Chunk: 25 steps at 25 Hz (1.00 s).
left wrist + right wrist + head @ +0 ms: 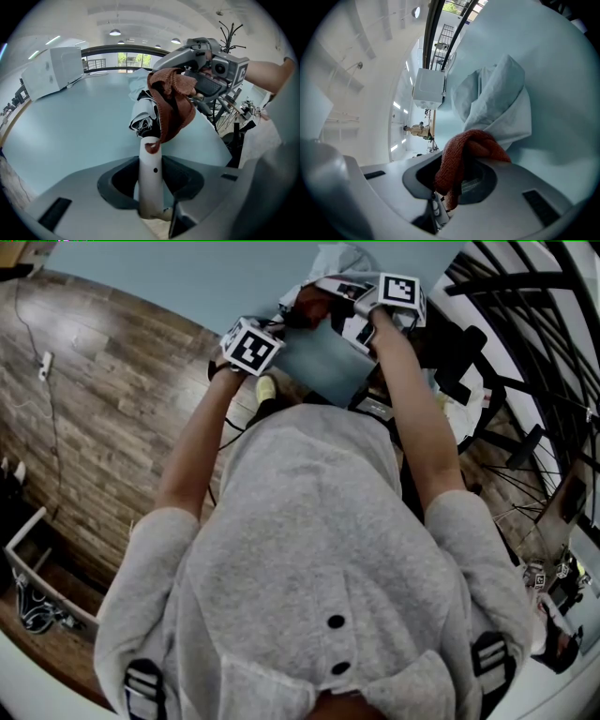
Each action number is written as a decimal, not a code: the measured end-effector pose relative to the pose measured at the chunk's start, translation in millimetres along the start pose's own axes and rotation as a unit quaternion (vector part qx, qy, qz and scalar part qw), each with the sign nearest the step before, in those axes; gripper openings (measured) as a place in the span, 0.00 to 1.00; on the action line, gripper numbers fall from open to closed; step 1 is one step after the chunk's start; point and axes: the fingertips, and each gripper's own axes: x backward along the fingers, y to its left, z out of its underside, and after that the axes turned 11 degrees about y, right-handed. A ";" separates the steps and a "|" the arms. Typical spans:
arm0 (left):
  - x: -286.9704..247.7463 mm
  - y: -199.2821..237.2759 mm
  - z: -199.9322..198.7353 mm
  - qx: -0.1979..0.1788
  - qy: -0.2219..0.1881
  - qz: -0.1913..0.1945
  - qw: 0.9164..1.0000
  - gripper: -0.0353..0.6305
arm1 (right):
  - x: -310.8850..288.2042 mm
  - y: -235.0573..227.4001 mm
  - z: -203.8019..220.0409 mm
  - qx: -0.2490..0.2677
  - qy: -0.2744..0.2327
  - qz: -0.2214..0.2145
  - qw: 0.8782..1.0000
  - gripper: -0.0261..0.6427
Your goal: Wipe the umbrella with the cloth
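Looking down from the head, the person's grey hooded top and forearms fill the near part, and the marker cubes cover both sets of jaws, so the grips read only from the gripper views. Just a scrap of the pale blue folded fabric umbrella shows past the hands there, at the far edge. In the left gripper view the rust-brown knitted cloth drapes over the umbrella's middle and hides where the shaft joins the canopy. The canopy's far end lies behind the right gripper's body. The right gripper view shows loose pale folds only; the handle is out of sight there.

The left gripper has its jaws part-way apart and closed on the umbrella's white cylindrical handle, which stands up between them over the light blue table. The right gripper is on the far right side, its jaws pinched narrow on a bunched fold of the cloth. The rest of the cloth bulges out against the umbrella fabric, and one hanging end reaches the top of the handle.
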 end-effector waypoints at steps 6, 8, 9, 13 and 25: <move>1.0 0.4 5.3 0.001 0.000 0.004 1.000 0.29 | 3.0 1.5 -2.5 0.002 -0.013 0.002 1.000 0.15; 2.0 0.9 6.2 0.000 -0.002 0.002 1.000 0.29 | 6.2 1.1 -4.5 0.001 -0.020 0.006 1.000 0.15; 2.1 0.7 5.8 0.000 -0.002 0.002 1.000 0.29 | 8.7 0.1 -6.5 0.001 -0.024 0.008 1.000 0.15; 0.0 -1.1 3.5 0.001 -0.001 0.004 1.000 0.29 | 18.3 -3.4 -18.8 0.001 -0.042 0.002 0.999 0.15; -0.2 -1.8 2.0 -0.002 -0.001 0.004 1.000 0.29 | 38.3 -8.2 -38.1 0.001 -0.066 0.025 0.998 0.15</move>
